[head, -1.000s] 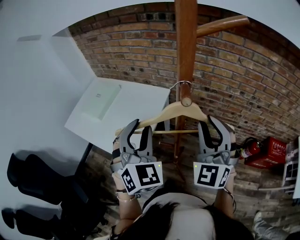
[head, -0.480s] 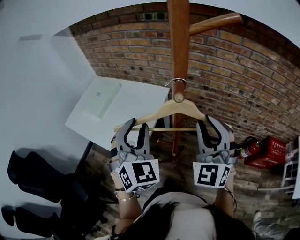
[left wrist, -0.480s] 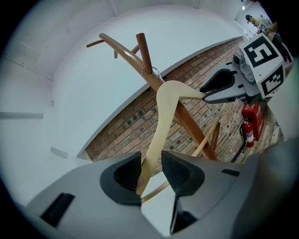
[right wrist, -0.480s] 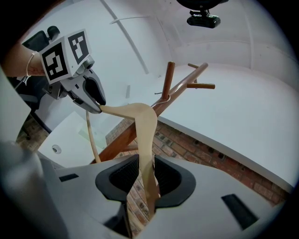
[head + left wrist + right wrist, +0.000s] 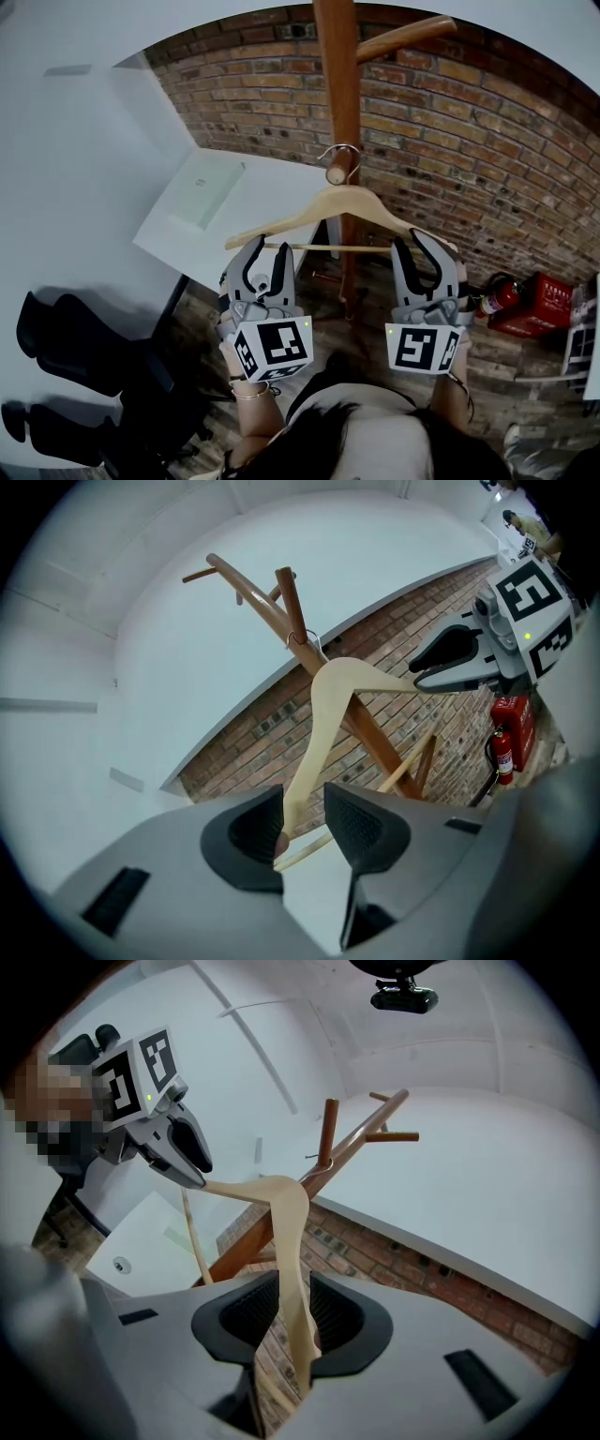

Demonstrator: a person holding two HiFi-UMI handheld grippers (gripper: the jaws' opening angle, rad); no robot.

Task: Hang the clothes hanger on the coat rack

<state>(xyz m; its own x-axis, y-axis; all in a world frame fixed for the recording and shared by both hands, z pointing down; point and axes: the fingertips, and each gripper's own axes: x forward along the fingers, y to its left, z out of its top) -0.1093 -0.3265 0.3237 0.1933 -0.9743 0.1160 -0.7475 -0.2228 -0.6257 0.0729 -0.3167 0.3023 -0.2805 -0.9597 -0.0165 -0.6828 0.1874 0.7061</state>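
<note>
Clothes hanger (image 5: 342, 202) lies crosswise ahead of me. My left gripper (image 5: 270, 251): jaws spread, its end loose between them (grazing one pad). Centre: hook (image 5: 343, 150) over coat rack (image 5: 339, 94) peg. My right gripper (image 5: 420, 247): clamped on the other end.

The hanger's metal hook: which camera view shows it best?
The head view: the hook of the hanger shows clearly as a wire loop at the tip of the coat rack's peg. The left gripper view shows it small and far; in the right gripper view it is too small to make out.
</note>
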